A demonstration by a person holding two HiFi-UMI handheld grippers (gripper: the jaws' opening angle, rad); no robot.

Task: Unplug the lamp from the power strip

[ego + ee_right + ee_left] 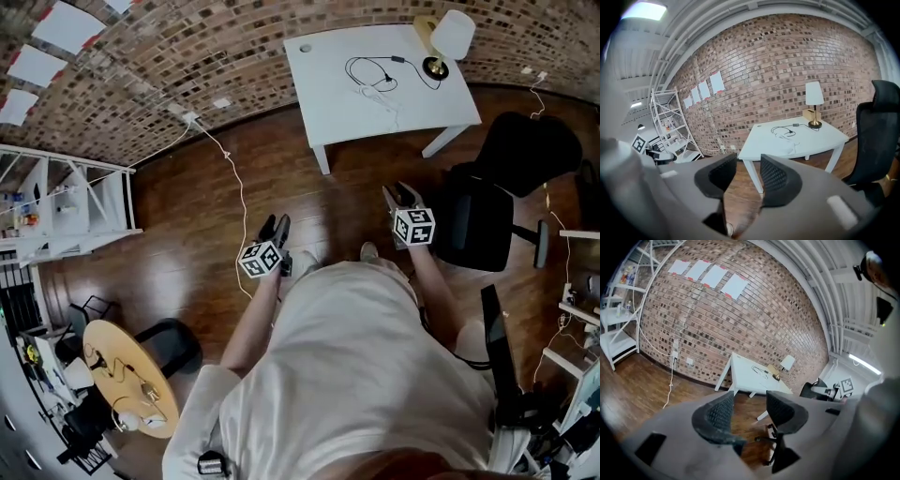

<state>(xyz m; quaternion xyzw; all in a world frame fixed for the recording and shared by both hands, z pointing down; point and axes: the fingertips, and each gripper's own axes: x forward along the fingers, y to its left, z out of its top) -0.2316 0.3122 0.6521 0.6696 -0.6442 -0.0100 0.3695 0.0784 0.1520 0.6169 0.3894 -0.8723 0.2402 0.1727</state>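
Against red brick wall (234,56) hung with white paper sheets (37,66): white rectangular table (328,94), black swivel office chair (483,220), white metal shelving (66,202), round yellow wooden table (112,361), on dark wood floor (178,272).

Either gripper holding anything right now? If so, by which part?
Nothing is held. The left gripper and the right gripper both have their jaws apart with nothing between them. The lamp stands on the white table, well away from both.
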